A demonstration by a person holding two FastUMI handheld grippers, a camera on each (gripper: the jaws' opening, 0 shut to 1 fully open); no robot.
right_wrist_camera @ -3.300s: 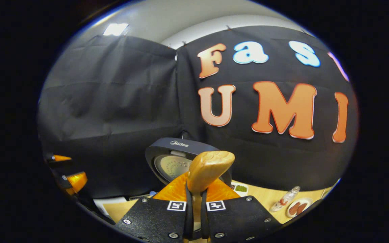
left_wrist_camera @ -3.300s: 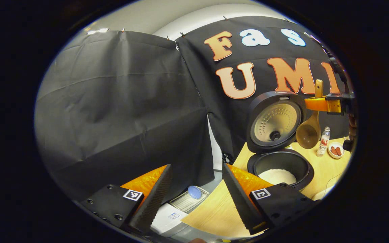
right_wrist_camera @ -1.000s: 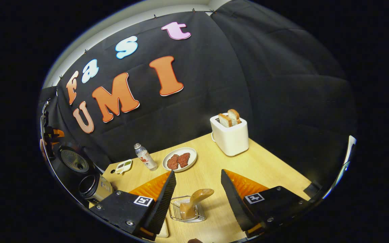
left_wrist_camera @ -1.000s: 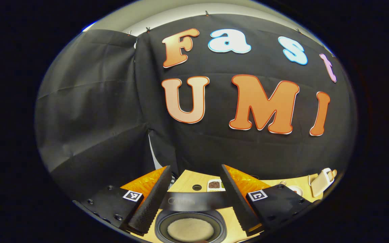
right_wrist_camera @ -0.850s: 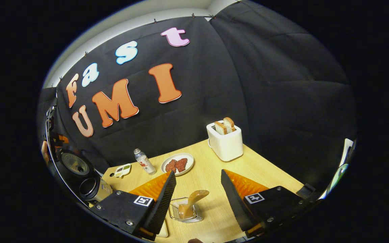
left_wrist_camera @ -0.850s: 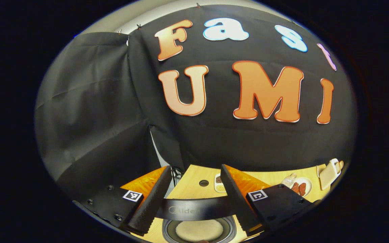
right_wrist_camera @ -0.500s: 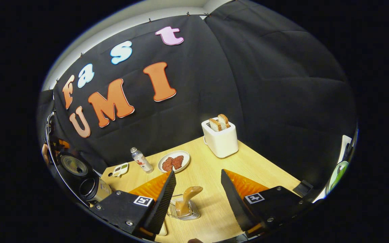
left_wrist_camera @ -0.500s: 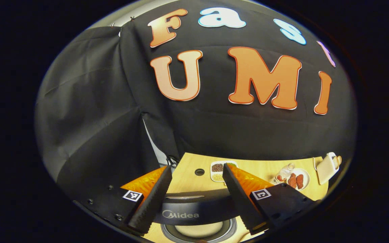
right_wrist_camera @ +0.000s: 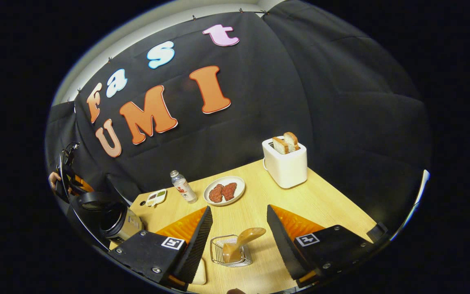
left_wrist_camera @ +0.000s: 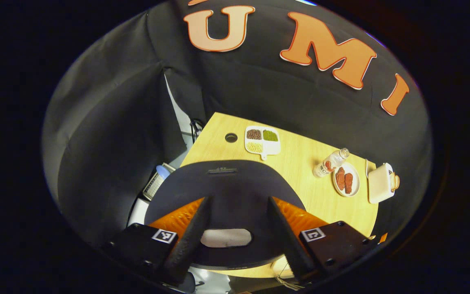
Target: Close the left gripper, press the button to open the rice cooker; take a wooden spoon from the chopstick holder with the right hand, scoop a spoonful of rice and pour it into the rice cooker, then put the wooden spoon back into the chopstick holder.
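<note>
In the left gripper view, the left gripper sits at the bottom centre with its fingers spread apart, looking down on the dark lid of the rice cooker, which fills the lower middle of the frame directly under and ahead of the fingers. The lid looks lowered over the pot (whether it has latched I cannot tell).

In the right gripper view, the right gripper is also spread and holds nothing. The wooden spoon stands in the wire chopstick holder at the bottom centre, between the fingers but beyond them, its handle leaning toward the upper right. The rice cooker lies at the lower left edge, so the left gripper is judged nearer to it.
</note>
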